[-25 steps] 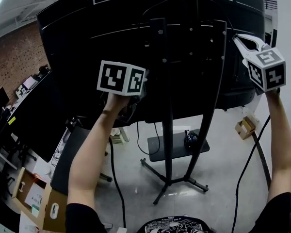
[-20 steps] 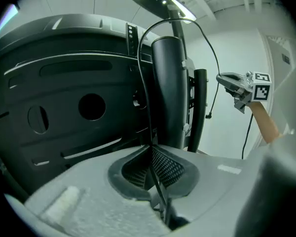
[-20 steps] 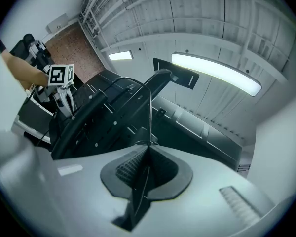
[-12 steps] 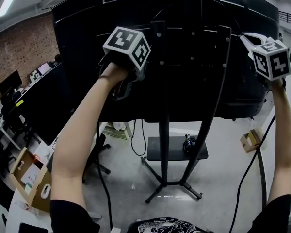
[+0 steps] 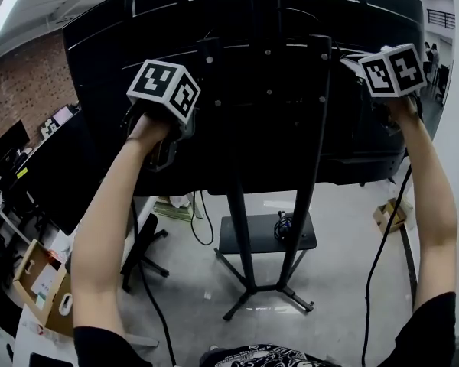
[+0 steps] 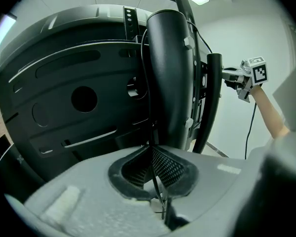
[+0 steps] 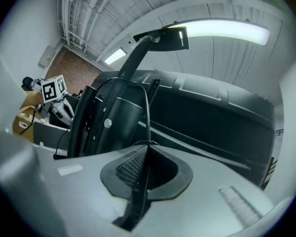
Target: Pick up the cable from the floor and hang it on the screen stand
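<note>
The left claw (image 6: pixel 151 154) is pinched shut on a thin black cable (image 7: pixel 147 118), and so is the right claw (image 7: pixel 145 152). In the past second the left has lifted against the back of the big black screen (image 5: pixel 99 90), and the right has drawn in towards the black metal screen stand (image 5: pixel 242 243). From each claw the cable runs up to the stand's rear (slack trails down towards the right edge of the grey floor (image 5: pixel 336 281)). Hanging looks close; settling and release appear to remain.
</note>
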